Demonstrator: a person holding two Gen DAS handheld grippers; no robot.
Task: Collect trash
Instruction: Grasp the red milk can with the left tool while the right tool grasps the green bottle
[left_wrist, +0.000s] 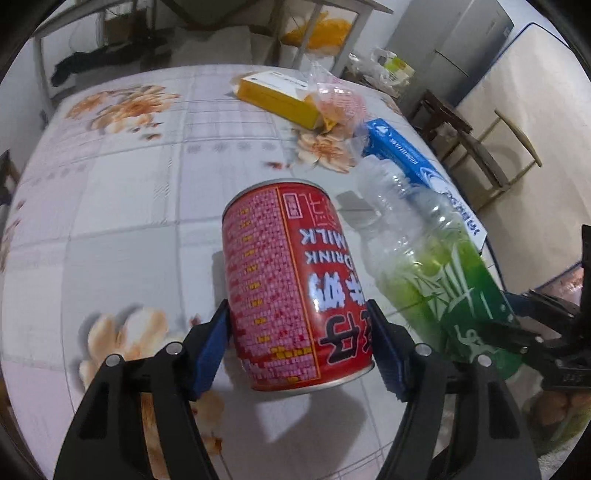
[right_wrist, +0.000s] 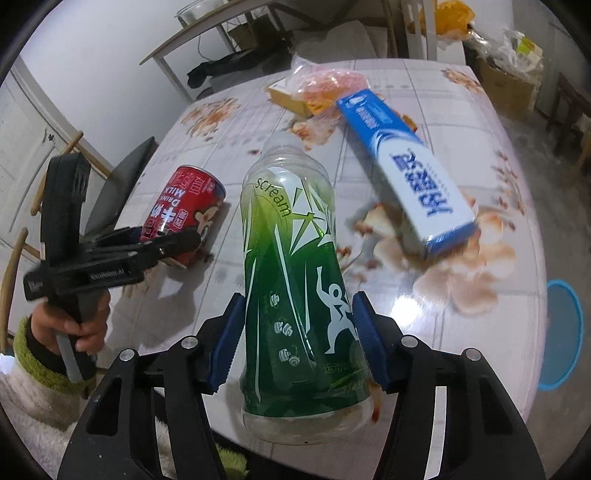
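Tongs (left_wrist: 299, 345) around red can (left_wrist: 291, 280)

Both grippers are black with blue ridged pads (right_wrist: 225, 343) and shiny round screws (left_wrist: 173, 348). The hand (right_wrist: 79, 328) wears a fuzzy green cuff (right_wrist: 29, 354) by a white sleeve (right_wrist: 33, 398).

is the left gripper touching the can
Touching. The left wrist view shows both blue pads of the left gripper pressed against the sides of the red can.
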